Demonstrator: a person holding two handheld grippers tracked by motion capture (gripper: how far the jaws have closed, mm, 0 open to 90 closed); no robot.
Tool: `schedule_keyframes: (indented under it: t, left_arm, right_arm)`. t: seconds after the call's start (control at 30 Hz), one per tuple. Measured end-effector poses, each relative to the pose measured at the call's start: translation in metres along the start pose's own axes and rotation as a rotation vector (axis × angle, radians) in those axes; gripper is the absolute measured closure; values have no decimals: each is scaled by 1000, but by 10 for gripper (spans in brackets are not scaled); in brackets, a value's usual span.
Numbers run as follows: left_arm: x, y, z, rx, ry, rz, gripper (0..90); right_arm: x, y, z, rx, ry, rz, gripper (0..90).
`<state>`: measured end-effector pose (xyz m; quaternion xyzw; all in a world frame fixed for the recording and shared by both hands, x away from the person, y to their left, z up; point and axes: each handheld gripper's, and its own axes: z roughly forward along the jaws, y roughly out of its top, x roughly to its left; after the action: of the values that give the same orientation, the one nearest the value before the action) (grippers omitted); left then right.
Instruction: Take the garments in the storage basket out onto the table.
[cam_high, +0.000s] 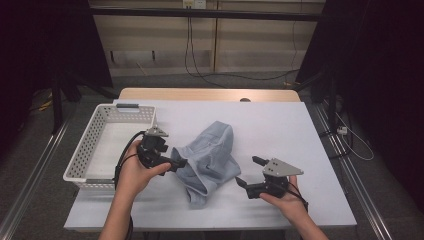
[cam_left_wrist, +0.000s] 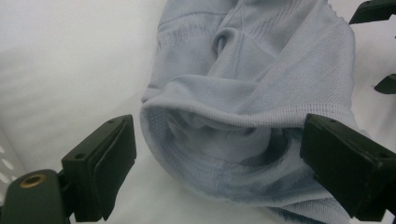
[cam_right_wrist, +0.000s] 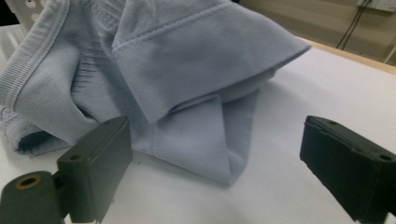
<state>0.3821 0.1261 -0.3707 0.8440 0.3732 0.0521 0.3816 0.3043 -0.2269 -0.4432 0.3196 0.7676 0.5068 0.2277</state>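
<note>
My right gripper (cam_high: 246, 172) stands open just beside the light blue garment (cam_high: 210, 157); my left gripper (cam_high: 181, 162) is open too, its jaws straddling the bunched hem. The garment lies crumpled mid-table on the white sheet (cam_high: 280, 130), with the white basket (cam_high: 107, 137) beyond at the left.

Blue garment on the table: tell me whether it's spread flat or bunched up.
Bunched up. The blue garment lies in a crumpled heap on the table, its layers folded over each other, one ribbed hem doubled back.

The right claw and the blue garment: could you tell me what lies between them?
Only bare white table: the high view shows right claw just short of the blue garment.
</note>
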Motion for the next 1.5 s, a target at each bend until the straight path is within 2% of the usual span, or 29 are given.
schedule_keyframes:
  t: [0.1, 0.27, 0.33, 0.43, 0.53, 0.6, 0.67, 0.77, 0.83, 0.87, 0.93, 1.03, 1.07, 1.13, 1.17, 1.2, 1.23, 1.27, 1.3, 1.37, 1.4, 1.5]
  left_arm:
    - [1, -1, 1, 7, -2, 1, 110]
    - [3, -3, 3, 8, 4, -9, 109]
    - [2, -3, 2, 3, 7, -14, 109]
    - [2, -3, 1, 8, 1, -13, 110]
    - [2, -4, 2, 2, 1, -21, 115]
    - [2, -4, 2, 2, 5, -21, 116]
    - [2, -4, 2, 0, 8, -21, 116]
    - [2, -5, 1, -2, 6, -21, 116]
    - [2, -5, 1, -2, 10, -24, 117]
    - [2, -6, 2, 0, 8, -24, 117]
    - [3, -7, 2, 5, 3, -24, 118]
    - [2, -8, 2, 2, 3, -25, 118]
    - [2, -8, 2, 6, 2, -25, 118]
    - [1, -8, 2, 5, 6, -23, 118]
    - [1, -8, 3, 4, 6, -22, 118]
    - [0, -8, 3, 7, 4, -20, 118]
    - [0, -8, 3, 12, -2, -20, 118]
    - [-1, -9, 3, 11, 1, -19, 118]
    - [-1, -9, 3, 14, 3, -16, 118]
    - [-1, -10, 3, 15, 2, -19, 118]
    - [-2, -10, 3, 16, 3, -19, 118]
    - [-3, -10, 4, 20, 0, -19, 118]
  right_arm:
    - [4, 4, 8, 4, 13, -8, 115]
    - [9, 10, 22, 10, 53, -4, 223]
    - [12, 13, 27, 19, 75, -2, 317]
    - [15, 16, 34, 44, 78, -2, 380]
    - [18, 18, 40, 62, 49, -37, 474]
    - [17, 20, 44, 68, 49, -27, 494]
    - [16, 22, 47, 70, 42, -38, 548]
    - [13, 26, 50, 65, 44, -16, 671]
    - [14, 26, 51, 50, 84, 12, 636]
    - [15, 26, 51, 56, 87, 6, 573]
    - [17, 26, 51, 42, 56, -1, 440]
    - [18, 26, 51, 18, 72, 34, 266]
    - [20, 26, 53, 21, 90, 40, 215]
    - [24, 26, 56, 47, 126, 28, 182]
    - [27, 26, 57, 62, 117, 4, 187]
    - [29, 26, 59, 77, 89, -24, 241]
    - [30, 25, 60, 87, 51, -50, 361]
    - [30, 25, 61, 84, 22, -57, 433]
    - [28, 25, 61, 80, 19, -39, 483]
    - [24, 25, 59, 73, 13, -13, 667]
    - [22, 26, 58, 68, 9, -7, 729]
    - [12, 27, 54, 58, 17, 45, 846]
